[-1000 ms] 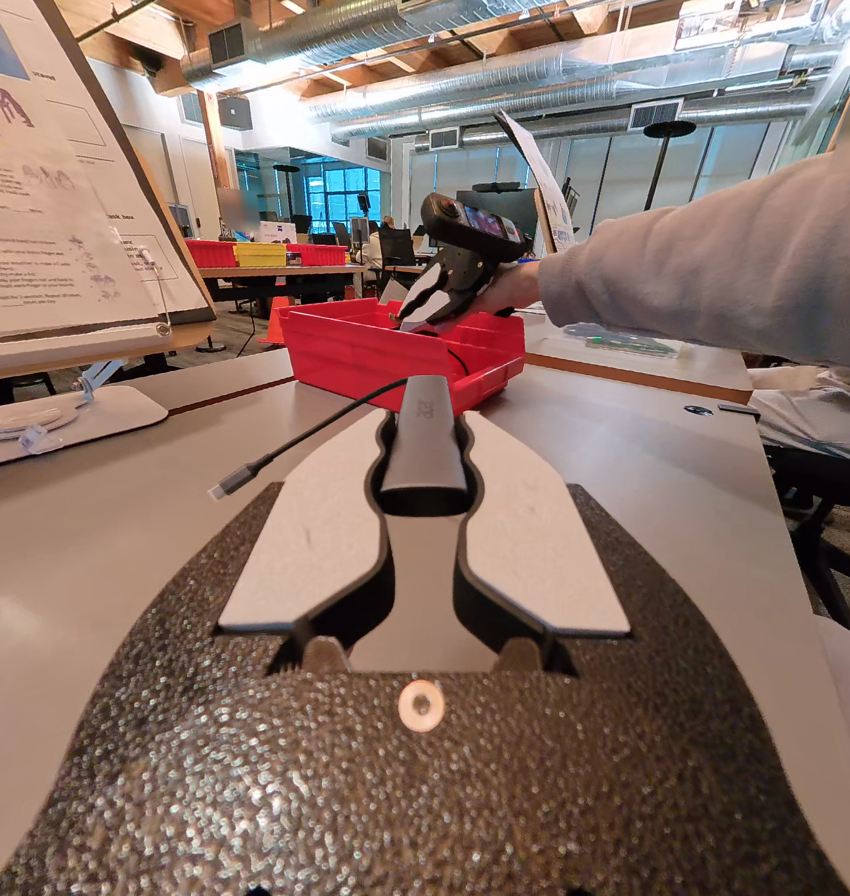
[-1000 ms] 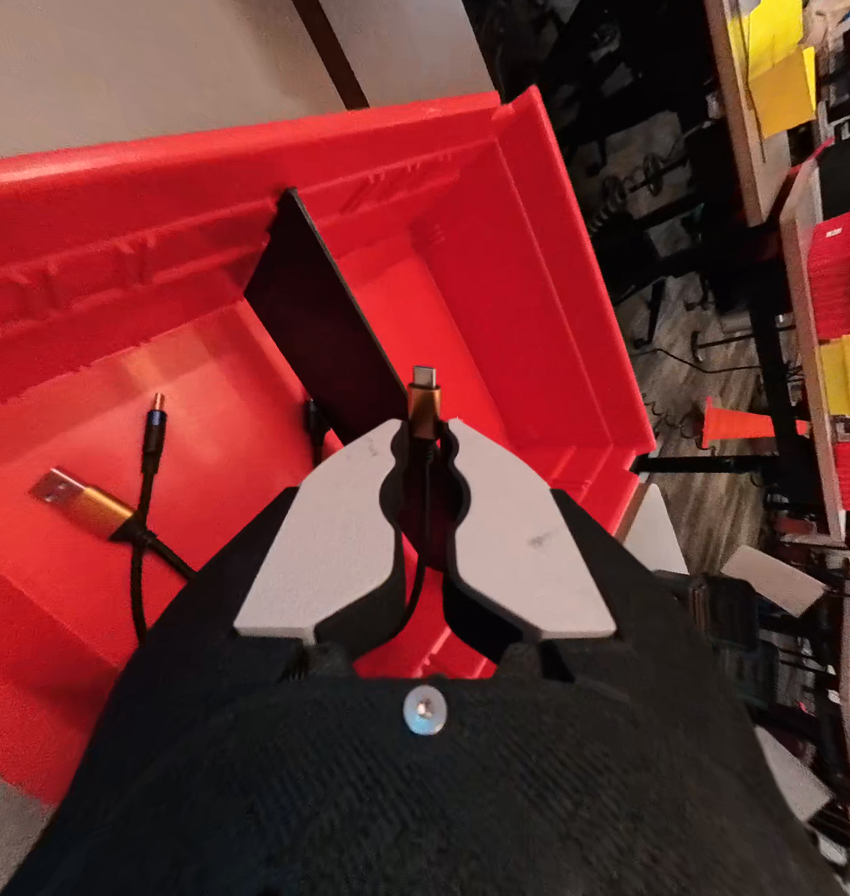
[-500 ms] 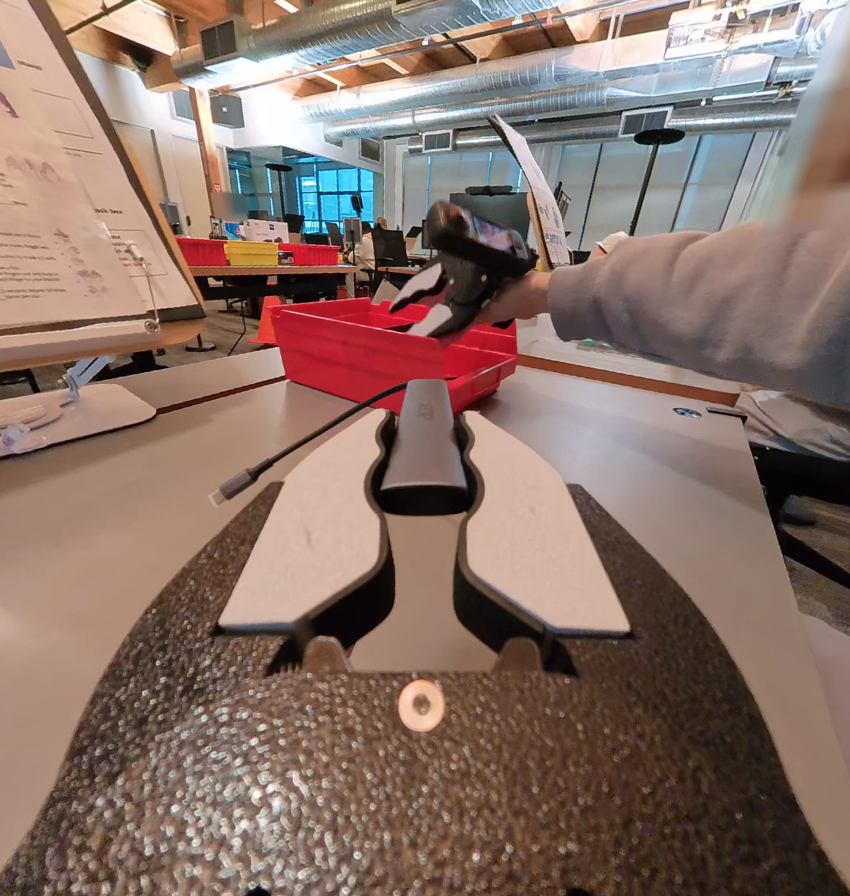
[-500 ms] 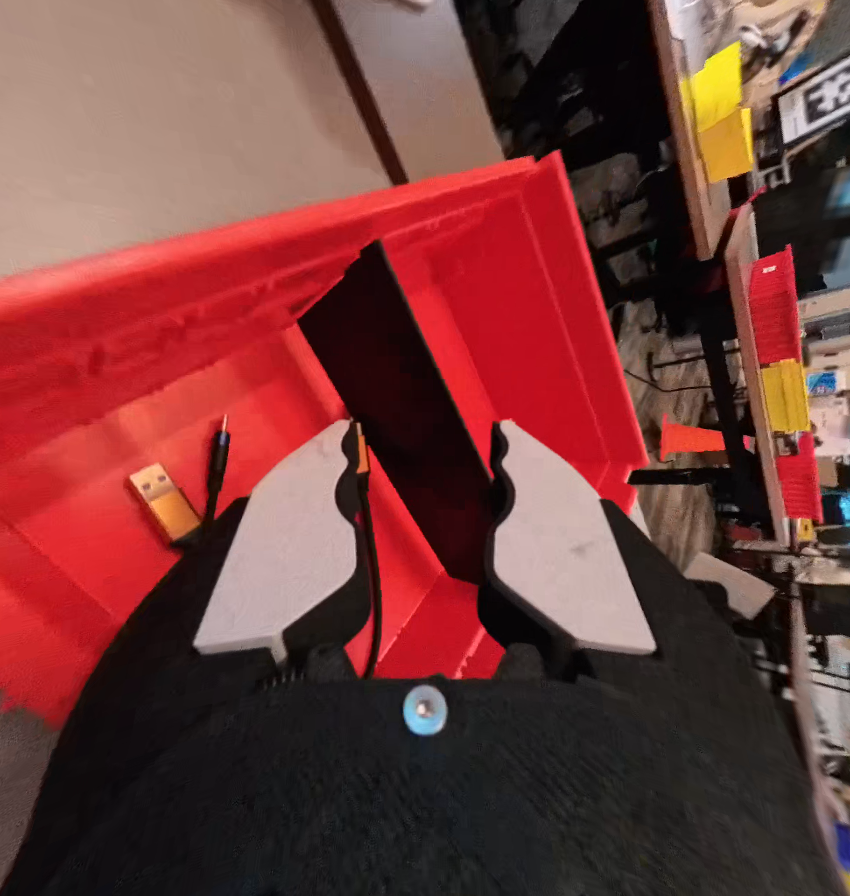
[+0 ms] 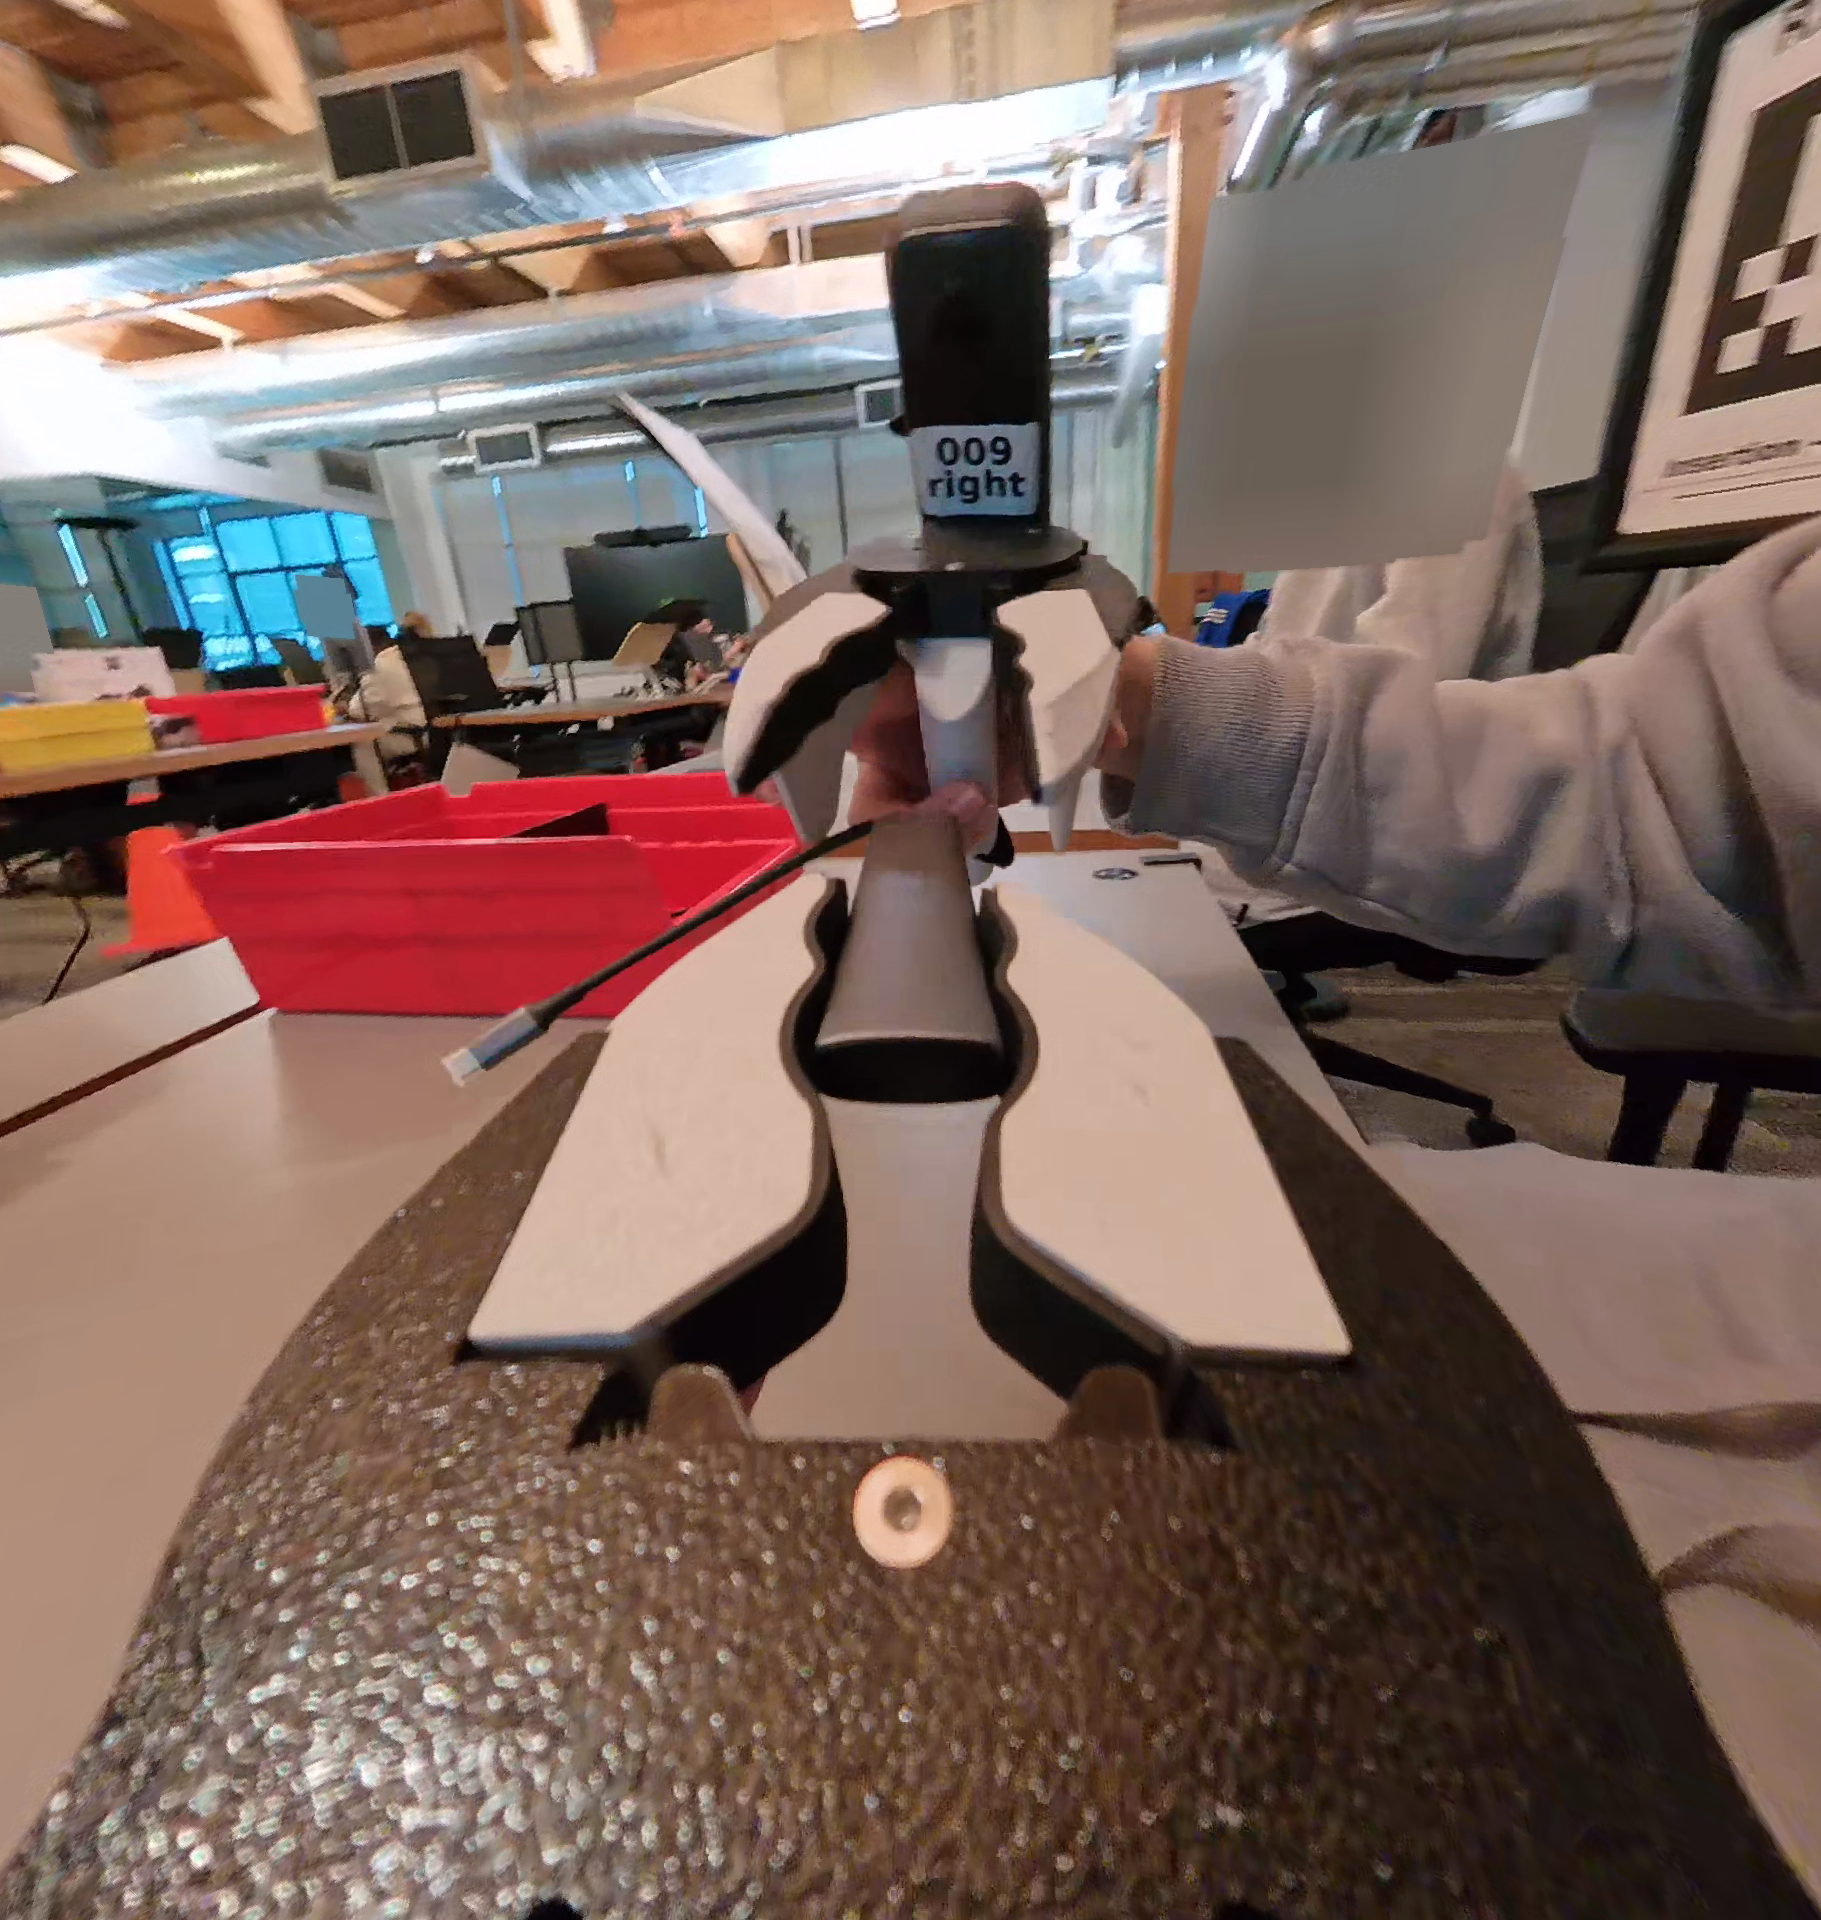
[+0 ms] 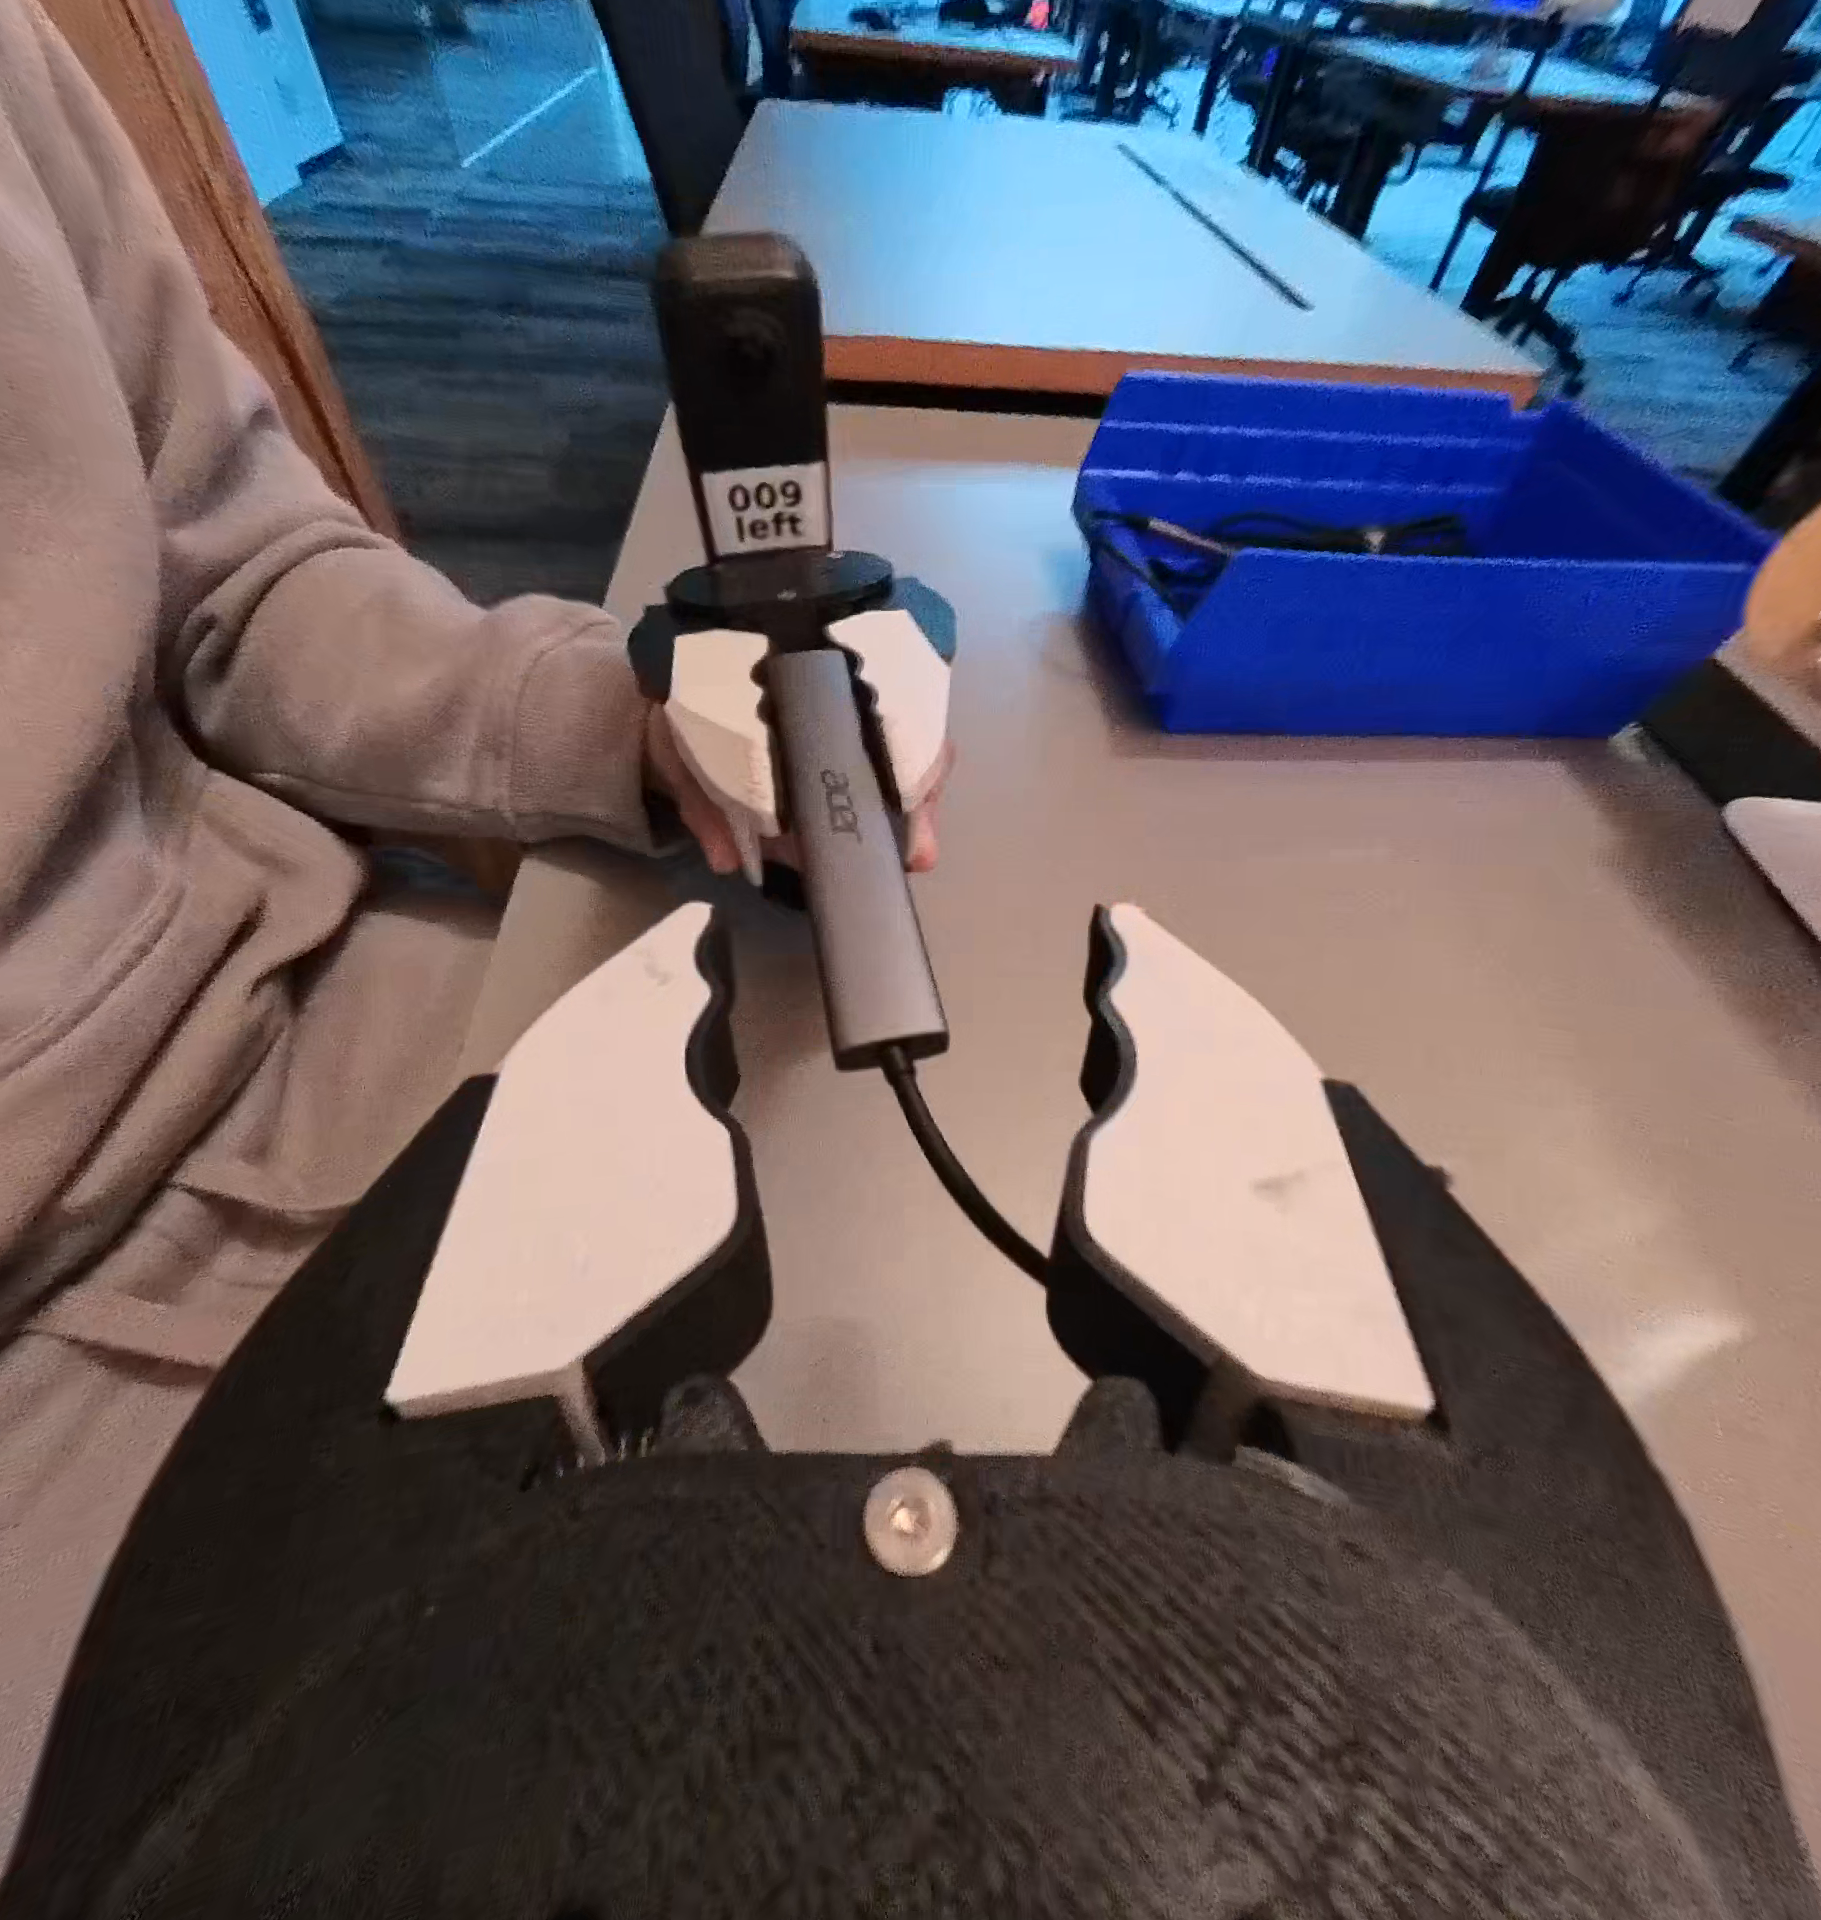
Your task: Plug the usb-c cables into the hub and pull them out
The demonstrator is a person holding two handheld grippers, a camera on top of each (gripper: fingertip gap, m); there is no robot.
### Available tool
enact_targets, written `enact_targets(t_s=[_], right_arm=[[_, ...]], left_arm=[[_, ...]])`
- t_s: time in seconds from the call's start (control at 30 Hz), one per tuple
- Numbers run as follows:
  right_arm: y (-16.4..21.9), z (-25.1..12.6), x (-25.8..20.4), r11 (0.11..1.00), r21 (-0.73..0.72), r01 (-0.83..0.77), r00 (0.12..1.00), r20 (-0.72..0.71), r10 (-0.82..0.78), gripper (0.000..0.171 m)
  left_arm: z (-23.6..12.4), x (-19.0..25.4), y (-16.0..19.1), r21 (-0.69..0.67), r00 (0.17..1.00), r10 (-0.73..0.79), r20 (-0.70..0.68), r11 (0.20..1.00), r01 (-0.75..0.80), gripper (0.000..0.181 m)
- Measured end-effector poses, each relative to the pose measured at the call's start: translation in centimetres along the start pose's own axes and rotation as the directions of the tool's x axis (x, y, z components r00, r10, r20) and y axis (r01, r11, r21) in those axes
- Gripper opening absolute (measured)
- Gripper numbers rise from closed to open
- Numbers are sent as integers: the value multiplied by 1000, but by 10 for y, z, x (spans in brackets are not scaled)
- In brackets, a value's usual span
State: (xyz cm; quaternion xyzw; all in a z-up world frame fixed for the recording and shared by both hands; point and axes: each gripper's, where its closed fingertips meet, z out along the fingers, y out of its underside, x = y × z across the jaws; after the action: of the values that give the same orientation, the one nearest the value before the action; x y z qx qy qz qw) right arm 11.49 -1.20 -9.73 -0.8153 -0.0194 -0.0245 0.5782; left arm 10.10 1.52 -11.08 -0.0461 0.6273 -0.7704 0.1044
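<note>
Above the worktop [image 6: 1301, 935], the left gripper [image 5: 911, 935] is clamping the hub [image 6: 864, 862].
The right gripper [image 6: 901, 925] is gaping empty; next it likely needs a usb-c cable.

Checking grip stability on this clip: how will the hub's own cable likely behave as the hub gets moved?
The cable curves loosely from the hub, so it is probably floppy and will trail. Its free plug hangs unsupported and may swing. The hub looks rigid, clamped in the left gripper.
</note>
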Motion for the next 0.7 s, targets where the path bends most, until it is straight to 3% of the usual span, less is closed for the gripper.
enact_targets(t_s=[0.1, 0.2, 0.4, 0.43, 0.47, 0.53, 0.7], right_arm=[[10, 9, -9, 992, -128, 4, 1000, 17, -2, 52], [13, 9, -20, 985, -173, -3, 996, 89, 18, 23], [14, 6, -19, 962, -261, 86, 992, 111, -59, 22], [12, 3, -14, 955, -275, 112, 992, 90, -90, 22], [12, -5, -7, 940, -308, 145, 989, 60, -133, 22], [2, -28, 17, 917, -359, 174, 982, -11, -191, 22], [-25, -127, 129, 830, -519, 204, 879, -276, -389, 22]], left_arm=[[1, 9, -1, 3, 998, 47, -45, 999, -47, 23], [2, 10, -1, -1, 997, 50, -51, 999, -50, 23], [5, 10, 1, -14, 998, 56, -27, 998, -56, 24], [5, 5, -3, 13, 999, 45, 15, 999, -45, 34], [4, -1, -7, 44, 997, 37, 66, 998, -40, 52], [0, -11, -9, 50, 991, 33, 131, 998, -40, 65], [-3, -20, -2, 17, 985, 31, 169, 999, -35, 64]])
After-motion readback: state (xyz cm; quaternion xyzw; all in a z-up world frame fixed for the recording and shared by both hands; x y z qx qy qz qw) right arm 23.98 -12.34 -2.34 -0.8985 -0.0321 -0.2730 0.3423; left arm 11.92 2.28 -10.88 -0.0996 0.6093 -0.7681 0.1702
